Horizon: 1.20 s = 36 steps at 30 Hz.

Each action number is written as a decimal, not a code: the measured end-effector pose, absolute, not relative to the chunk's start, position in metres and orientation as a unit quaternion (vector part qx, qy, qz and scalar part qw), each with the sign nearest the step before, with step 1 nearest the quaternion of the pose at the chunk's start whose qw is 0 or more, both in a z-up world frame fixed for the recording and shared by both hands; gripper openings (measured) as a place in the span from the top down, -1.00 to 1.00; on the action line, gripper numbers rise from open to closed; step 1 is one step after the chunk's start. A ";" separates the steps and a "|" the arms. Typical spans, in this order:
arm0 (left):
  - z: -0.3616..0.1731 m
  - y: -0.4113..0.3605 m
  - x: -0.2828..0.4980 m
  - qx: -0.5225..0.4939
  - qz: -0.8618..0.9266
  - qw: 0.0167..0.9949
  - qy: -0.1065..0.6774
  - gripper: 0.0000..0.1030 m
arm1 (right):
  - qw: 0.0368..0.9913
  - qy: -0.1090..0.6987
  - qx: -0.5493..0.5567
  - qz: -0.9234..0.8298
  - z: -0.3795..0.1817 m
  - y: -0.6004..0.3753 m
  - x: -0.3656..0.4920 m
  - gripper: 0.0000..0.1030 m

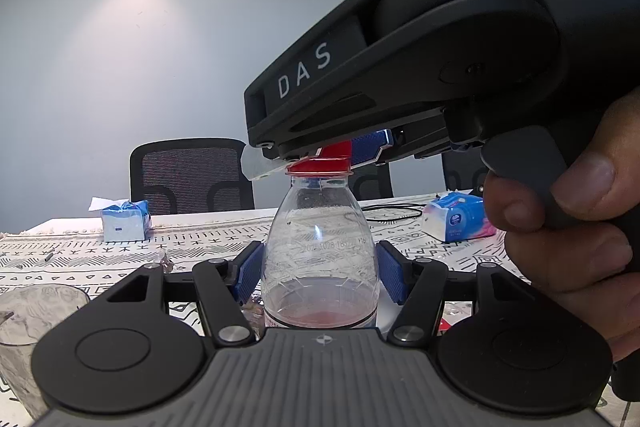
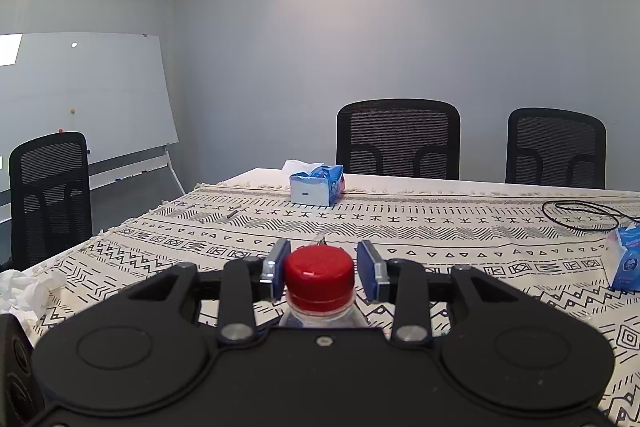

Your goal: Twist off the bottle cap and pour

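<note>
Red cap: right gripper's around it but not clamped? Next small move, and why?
Probably close the right gripper onto the red cap. In the right wrist view the cap sits between the blue pads with gaps on both sides, so a twist now would slip. The left gripper already appears to hold the bottle upright, and the cap looks seated on the neck.

A patterned cloth covers the bench. On it, toward the far edge, sits an open blue tissue box, with a small pen lying nearer and to its left. Right of the box lie a coiled black cable and a blue tissue pack. Black mesh chairs stand behind the box; a whiteboard leans far left.
</note>
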<state>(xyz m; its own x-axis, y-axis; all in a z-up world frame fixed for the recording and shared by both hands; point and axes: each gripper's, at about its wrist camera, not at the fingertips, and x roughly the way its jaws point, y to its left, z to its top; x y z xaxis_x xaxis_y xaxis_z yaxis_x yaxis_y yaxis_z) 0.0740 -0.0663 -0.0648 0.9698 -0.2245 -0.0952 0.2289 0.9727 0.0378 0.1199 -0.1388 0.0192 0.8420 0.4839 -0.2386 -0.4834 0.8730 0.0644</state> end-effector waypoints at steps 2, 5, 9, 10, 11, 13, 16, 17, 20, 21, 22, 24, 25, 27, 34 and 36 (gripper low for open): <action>-0.065 -0.065 0.076 0.024 -0.114 0.992 0.045 -0.13 | 0.960 0.125 0.000 0.252 0.020 -0.136 0.122 0.17; -0.065 -0.064 0.076 0.024 -0.115 0.992 0.045 -0.13 | 0.960 0.126 -0.002 0.252 0.019 -0.134 0.122 0.17; -0.065 -0.065 0.077 0.026 -0.114 0.992 0.045 -0.12 | 0.958 0.117 -0.015 0.261 0.018 -0.133 0.119 0.18; -0.065 -0.065 0.076 0.028 -0.114 0.992 0.044 -0.12 | 0.958 0.116 -0.017 0.261 0.018 -0.132 0.119 0.18; -0.065 -0.065 0.077 0.029 -0.114 0.992 0.044 -0.12 | 0.958 0.116 -0.018 0.261 0.017 -0.132 0.120 0.18; -0.065 -0.065 0.076 0.029 -0.113 0.992 0.044 -0.12 | 0.958 0.116 -0.020 0.260 0.017 -0.132 0.120 0.19; -0.065 -0.066 0.075 0.029 -0.114 0.992 0.044 -0.12 | 0.958 0.118 -0.018 0.260 0.019 -0.133 0.123 0.18; -0.065 -0.066 0.075 0.030 -0.114 0.992 0.044 -0.12 | 0.958 0.116 -0.020 0.261 0.020 -0.132 0.123 0.17; -0.065 -0.067 0.075 0.031 -0.113 0.992 0.043 -0.12 | 0.958 0.109 -0.030 0.263 0.021 -0.130 0.122 0.24; -0.065 -0.067 0.075 0.031 -0.113 0.992 0.044 -0.12 | 0.958 0.108 -0.033 0.263 0.021 -0.129 0.123 0.33; -0.065 -0.067 0.075 0.029 -0.112 0.992 0.044 -0.12 | 0.958 0.106 -0.033 0.265 0.020 -0.129 0.123 0.33; -0.065 -0.066 0.076 0.027 -0.112 0.992 0.045 -0.11 | 0.957 0.104 -0.028 0.270 0.020 -0.132 0.123 0.35; -0.066 -0.065 0.076 0.027 -0.112 0.992 0.045 -0.11 | 0.955 0.101 -0.029 0.277 0.019 -0.133 0.124 0.35; -0.065 -0.064 0.075 0.025 -0.113 0.992 0.045 -0.11 | 0.950 0.096 -0.029 0.296 0.018 -0.138 0.127 0.35; -0.066 -0.062 0.074 0.019 -0.120 0.991 0.047 -0.10 | 0.890 0.045 -0.017 0.453 0.006 -0.177 0.156 0.36; -0.066 -0.062 0.073 0.019 -0.124 0.991 0.046 -0.10 | 0.869 0.024 -0.015 0.494 0.000 -0.187 0.165 0.36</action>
<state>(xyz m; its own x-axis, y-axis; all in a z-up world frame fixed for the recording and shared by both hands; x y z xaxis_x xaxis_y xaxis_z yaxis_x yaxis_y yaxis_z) 0.0733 -0.0618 -0.0655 0.9651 -0.2435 -0.0965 0.2469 0.9687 0.0253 0.1646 -0.1870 0.0003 0.5109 0.8578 -0.0561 -0.8592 0.5116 -0.0023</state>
